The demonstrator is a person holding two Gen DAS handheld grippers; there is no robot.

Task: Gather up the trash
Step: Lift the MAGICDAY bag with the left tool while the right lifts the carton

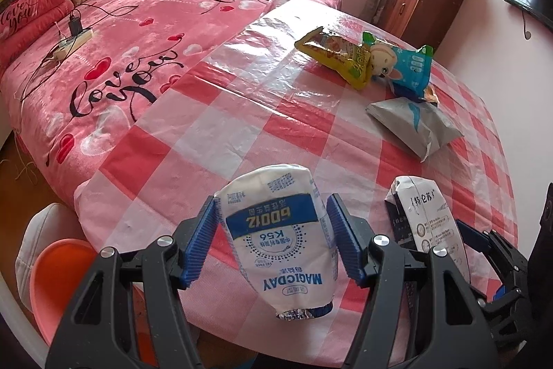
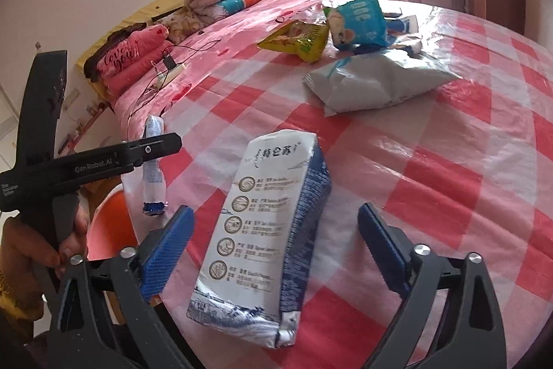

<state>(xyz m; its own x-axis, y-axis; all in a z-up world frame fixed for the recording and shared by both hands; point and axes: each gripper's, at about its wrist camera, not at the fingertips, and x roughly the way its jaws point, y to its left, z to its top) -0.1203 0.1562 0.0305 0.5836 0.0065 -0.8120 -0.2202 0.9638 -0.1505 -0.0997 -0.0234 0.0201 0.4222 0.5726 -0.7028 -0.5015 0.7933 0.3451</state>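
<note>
Your left gripper point(image 1: 273, 237) pinches the milk pouch point(image 1: 281, 241); your right gripper point(image 2: 276, 248) stands spread around the carton point(image 2: 266, 237). Three wrappers point(image 2: 376, 85) remain on the bed point(image 1: 145, 33).

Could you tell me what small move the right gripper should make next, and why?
Probably close the jaws on the milk carton. The right gripper already straddles it, with gaps at both pads, while the left gripper holds the white pouch.
</note>
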